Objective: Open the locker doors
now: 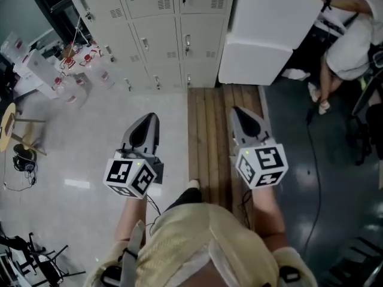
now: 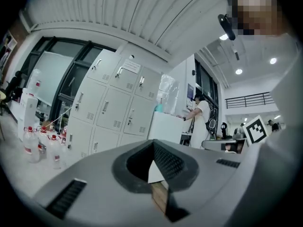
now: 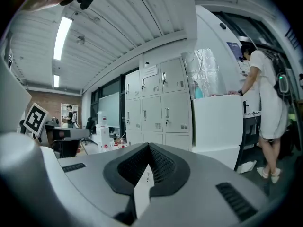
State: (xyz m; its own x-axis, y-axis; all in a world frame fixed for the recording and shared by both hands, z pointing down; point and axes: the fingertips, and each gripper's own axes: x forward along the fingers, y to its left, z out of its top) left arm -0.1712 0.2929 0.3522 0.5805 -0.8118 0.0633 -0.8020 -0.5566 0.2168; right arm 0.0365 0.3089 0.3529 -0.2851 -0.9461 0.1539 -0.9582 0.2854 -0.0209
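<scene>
My left gripper [image 1: 145, 126] and right gripper [image 1: 244, 119] both have their jaws closed together and hold nothing. They are side by side above the floor [image 1: 90, 154]. Ahead, well apart from them, stand the lockers [image 1: 157, 30], with upright doors all shut and facing the grippers. A white box [image 1: 263, 34] stands just beside them on the right, and bottles [image 1: 81, 70] stand on the left.

Lockers [image 1: 161, 28] ahead, bottles [image 1: 78, 70] on the floor [image 1: 90, 154] left of them, box [image 1: 269, 34] just right, person [image 1: 353, 40] beyond it
</scene>
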